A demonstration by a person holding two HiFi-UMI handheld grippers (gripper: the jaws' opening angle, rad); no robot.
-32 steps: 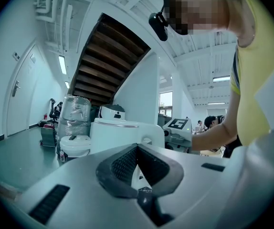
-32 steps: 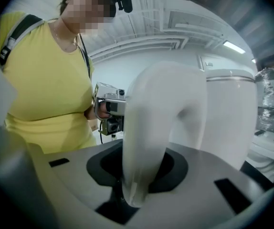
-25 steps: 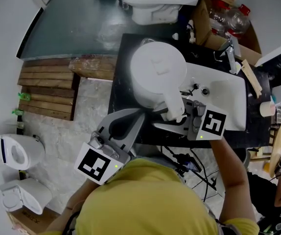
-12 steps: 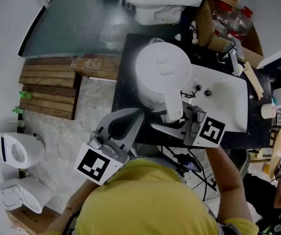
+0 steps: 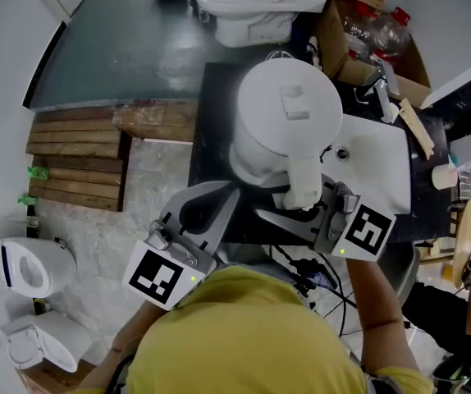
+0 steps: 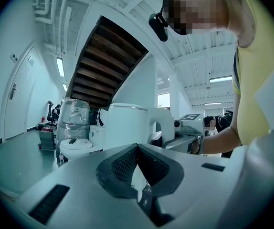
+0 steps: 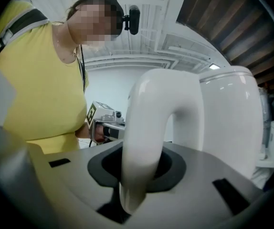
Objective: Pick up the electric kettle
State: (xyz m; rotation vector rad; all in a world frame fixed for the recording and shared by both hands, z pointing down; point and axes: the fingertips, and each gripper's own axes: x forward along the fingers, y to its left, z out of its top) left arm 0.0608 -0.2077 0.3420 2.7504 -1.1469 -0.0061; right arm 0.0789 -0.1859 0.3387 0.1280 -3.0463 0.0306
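The white kettle [image 5: 260,150] is over the black counter [image 5: 211,97], right in front of the person, with its handle [image 5: 303,183] pointing back toward them at six o'clock. The right gripper [image 5: 297,208] has its jaws clamped round the lower run of that handle, and its own view shows the white loop pinched squarely between the pads. I cannot tell from here whether the base has cleared the counter. The left gripper [image 5: 230,195] sits at about seven o'clock from the kettle, jaws together on nothing, just short of the body and not touching it. A white basin [image 5: 379,167] lies at three o'clock, a toilet [image 5: 235,11] at twelve, and a wooden pallet [image 5: 75,154] at nine. The kettle looks like stiff, glossy plastic, so I'd expect it to keep its shape under a firm squeeze. The smooth handle may let the pads slip or turn. With the lid [image 5: 293,97] shut there is no telling how much water is inside, so it should be treated as heavy. Held by the handle alone, the body hangs off to one side and will probably want to tip away. A hold higher up, near the top of the loop, would likely steady it.
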